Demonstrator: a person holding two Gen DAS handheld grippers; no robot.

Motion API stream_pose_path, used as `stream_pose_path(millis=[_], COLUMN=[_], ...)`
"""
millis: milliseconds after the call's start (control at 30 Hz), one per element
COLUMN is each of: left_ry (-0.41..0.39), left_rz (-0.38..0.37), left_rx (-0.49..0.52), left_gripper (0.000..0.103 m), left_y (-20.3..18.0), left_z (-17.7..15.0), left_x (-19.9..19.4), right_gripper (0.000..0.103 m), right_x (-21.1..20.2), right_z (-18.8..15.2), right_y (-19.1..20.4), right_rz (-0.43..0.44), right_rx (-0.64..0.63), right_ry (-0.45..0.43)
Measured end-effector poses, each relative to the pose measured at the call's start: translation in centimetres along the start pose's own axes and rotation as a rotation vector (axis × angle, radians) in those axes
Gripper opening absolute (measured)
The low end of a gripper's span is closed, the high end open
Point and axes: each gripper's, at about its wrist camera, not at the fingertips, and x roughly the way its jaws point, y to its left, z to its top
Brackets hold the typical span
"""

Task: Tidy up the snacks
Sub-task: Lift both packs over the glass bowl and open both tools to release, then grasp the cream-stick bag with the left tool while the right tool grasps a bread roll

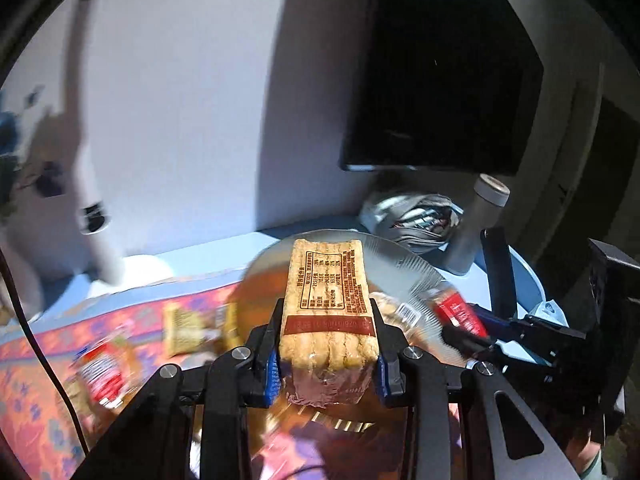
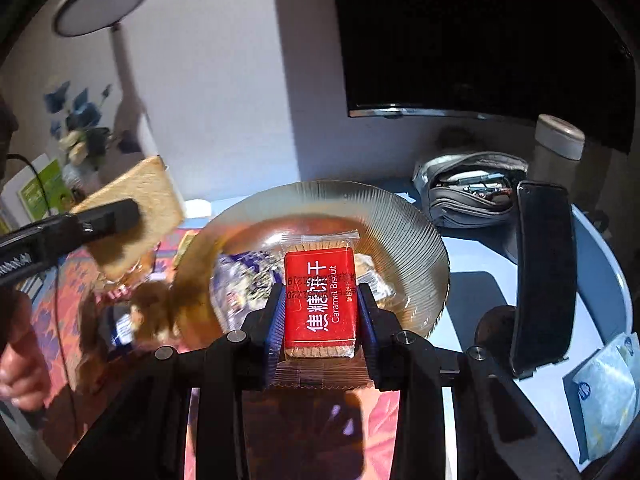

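Note:
My left gripper (image 1: 326, 344) is shut on a clear-wrapped stack of tan biscuits (image 1: 326, 296), printed label up, held above the table in front of a ribbed glass bowl (image 1: 404, 256). My right gripper (image 2: 320, 312) is shut on a red caramel biscuit packet (image 2: 320, 300) and holds it over the near side of the glass bowl (image 2: 404, 220), which holds several wrapped snacks (image 2: 240, 280). The left gripper with its biscuit stack (image 2: 136, 208) shows at the left of the right wrist view. The right gripper (image 1: 472, 328) with its red packet (image 1: 460, 312) shows at the right of the left wrist view.
Loose snack packets (image 1: 100, 368) lie on a pink patterned cloth (image 1: 36, 408) left of the bowl. Behind the bowl are a grey open pouch (image 2: 472, 188), a grey tumbler (image 2: 556, 148), a black phone holder (image 2: 540, 272) and a dark monitor (image 2: 480, 40). A lamp (image 2: 100, 4) stands at the left.

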Motion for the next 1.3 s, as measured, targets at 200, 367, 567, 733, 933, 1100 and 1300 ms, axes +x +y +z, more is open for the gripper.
stream_pose_path(millis=[200,367,567,733,933,1100,1300], left_ry=[0.082,0.053,-0.031,-0.101,-0.164,-0.129,-0.023], left_rz=[-0.047,-0.067,-0.021,0.102,0.315,0.428,0.474], left_rx=[0.005,-0.077,-0.12,-0.12,-0.142,-0.212,-0.273], left_gripper=[0.054,0.07,0.07,0.07,0.07,0.07,0.07], left_y=[-0.7,1.4,4.0,6.5,10.1,14.2,19.1], left_z=[1.9,1.5,-0.5,-2.6,-7.6,-14.1,-21.4], left_x=[5.4,3.9,-3.8,-12.2,-20.8,-21.4,-16.2], right_gripper=[0.053,0.059,0.059,0.059,0.059,0.063,0.071], right_x=[1.9,1.7,-0.6,-3.3,-4.2,-2.0,1.3], right_z=[0.7,-0.2,-0.6,-1.1,-3.5,-7.2,-10.7], right_y=[-0.7,-1.5,-0.1,3.5,9.2,13.4,15.9], right_rz=[0.018,0.038,0.066,0.128,0.228,0.303,0.314], right_rx=[0.014,0.044,0.036,-0.023,-0.122,-0.187,-0.243], right_ry=[0.021,0.039,0.019,-0.002,0.017,0.089,0.16])
